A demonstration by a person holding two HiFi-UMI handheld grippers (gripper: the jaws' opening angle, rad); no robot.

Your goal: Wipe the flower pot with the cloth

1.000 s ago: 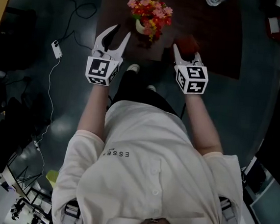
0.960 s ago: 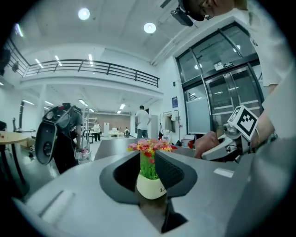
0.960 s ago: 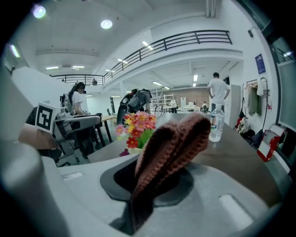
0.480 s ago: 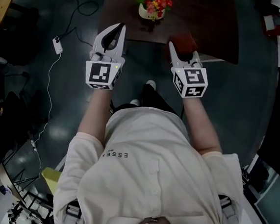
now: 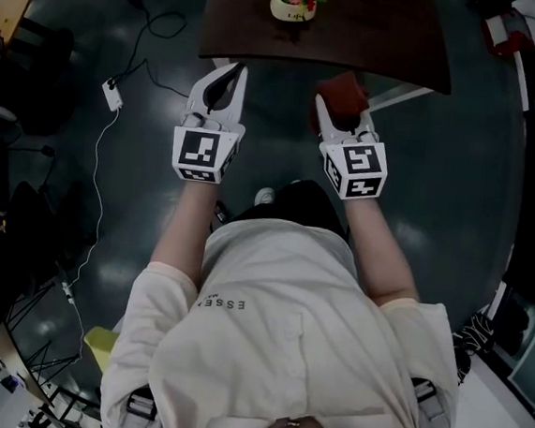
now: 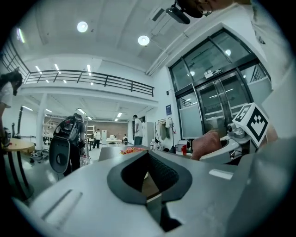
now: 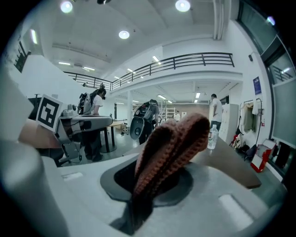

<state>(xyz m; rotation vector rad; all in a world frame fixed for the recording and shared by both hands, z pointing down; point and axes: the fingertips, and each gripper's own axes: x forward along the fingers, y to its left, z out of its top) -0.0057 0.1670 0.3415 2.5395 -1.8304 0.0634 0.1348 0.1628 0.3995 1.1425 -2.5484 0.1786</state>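
The flower pot [image 5: 293, 10] stands on the dark worktop [image 5: 388, 41] at the top edge of the head view, well apart from both grippers. In the left gripper view we make out only a small orange smear that may be its flowers. Only the right gripper view shows us the knitted cloth [image 7: 169, 141] folded and pinched in the right gripper [image 5: 339, 107]. The left gripper [image 5: 229, 71] is pressed together on nothing. A second ago it was spread, and both grippers sat nearer the pot.
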